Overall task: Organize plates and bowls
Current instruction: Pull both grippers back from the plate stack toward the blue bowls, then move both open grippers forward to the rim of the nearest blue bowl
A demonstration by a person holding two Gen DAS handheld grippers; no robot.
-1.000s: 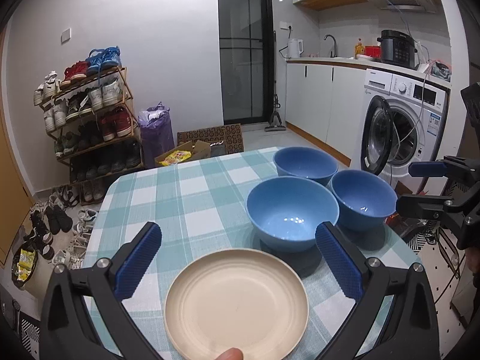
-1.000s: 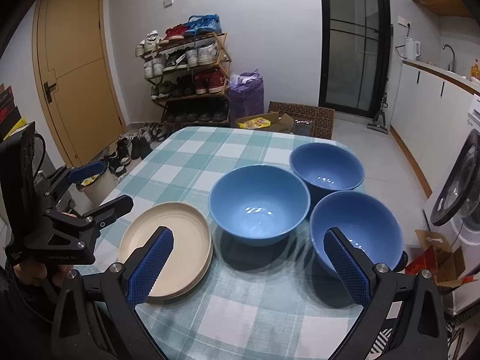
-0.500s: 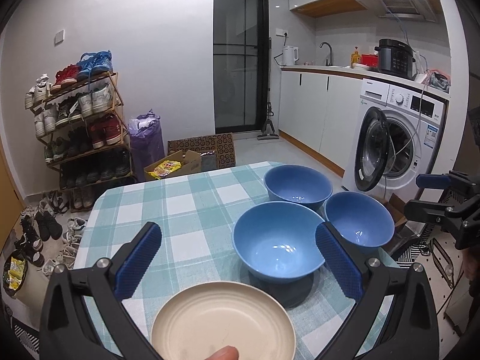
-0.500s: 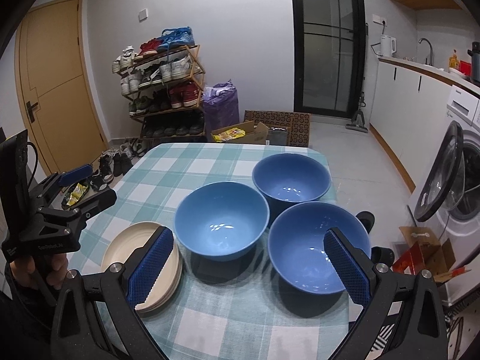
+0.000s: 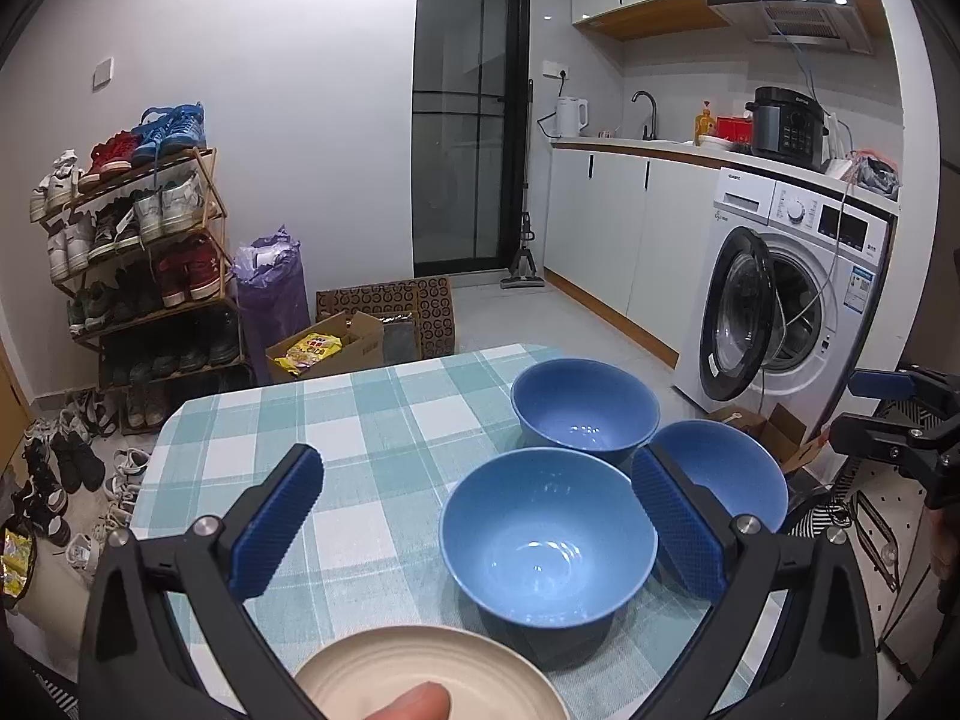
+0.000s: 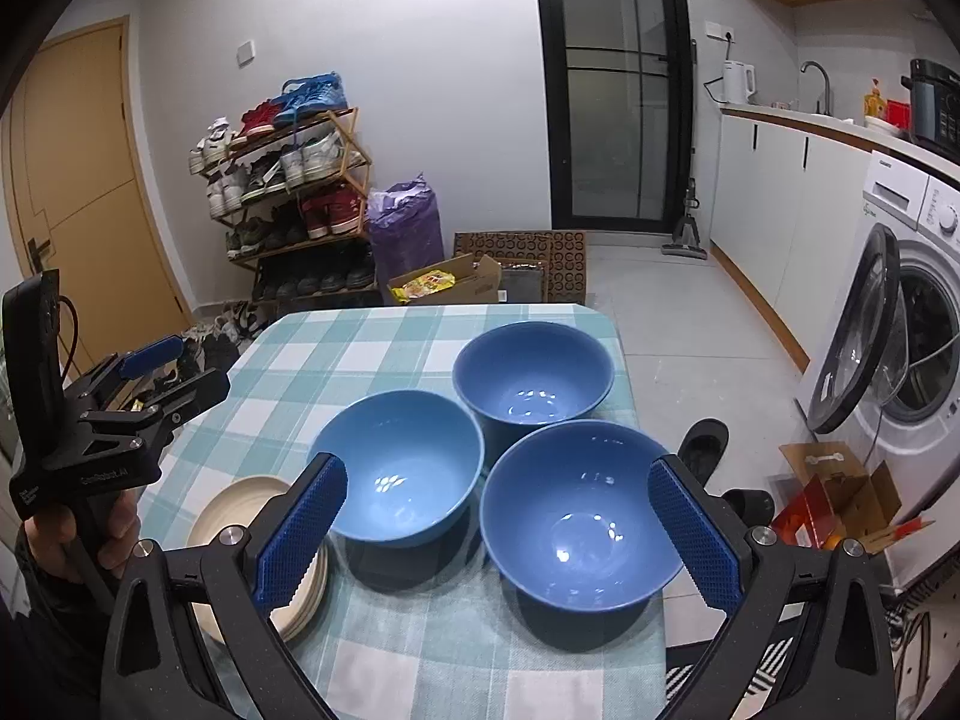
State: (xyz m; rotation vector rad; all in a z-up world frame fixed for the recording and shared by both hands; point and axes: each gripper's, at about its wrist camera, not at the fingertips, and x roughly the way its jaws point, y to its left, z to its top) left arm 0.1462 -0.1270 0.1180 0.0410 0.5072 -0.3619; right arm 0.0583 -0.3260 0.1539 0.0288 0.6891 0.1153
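Three blue bowls stand close together on the checked table (image 5: pixel 360 438): a middle bowl (image 5: pixel 546 534) (image 6: pixel 399 468), a far bowl (image 5: pixel 585 408) (image 6: pixel 534 375) and a near right bowl (image 6: pixel 579 510) (image 5: pixel 729 468). A stack of beige plates (image 6: pixel 252 534) (image 5: pixel 420 678) lies at the near left. My left gripper (image 5: pixel 480 528) is open and empty above the plates, also seen from the side in the right wrist view (image 6: pixel 162 372). My right gripper (image 6: pixel 492 534) is open and empty over the near right bowl, and it shows in the left wrist view (image 5: pixel 876 408).
A washing machine (image 5: pixel 798 300) with its door open stands right of the table. A shoe rack (image 5: pixel 132 264), a purple bag (image 5: pixel 270 294) and cardboard boxes (image 5: pixel 336 348) lie on the floor beyond the table. A slipper (image 6: pixel 705 444) lies by the table's right edge.
Both grippers have pulled back and risen from the table. The plates slid toward the lower edge of the left view. The bowls have not moved.
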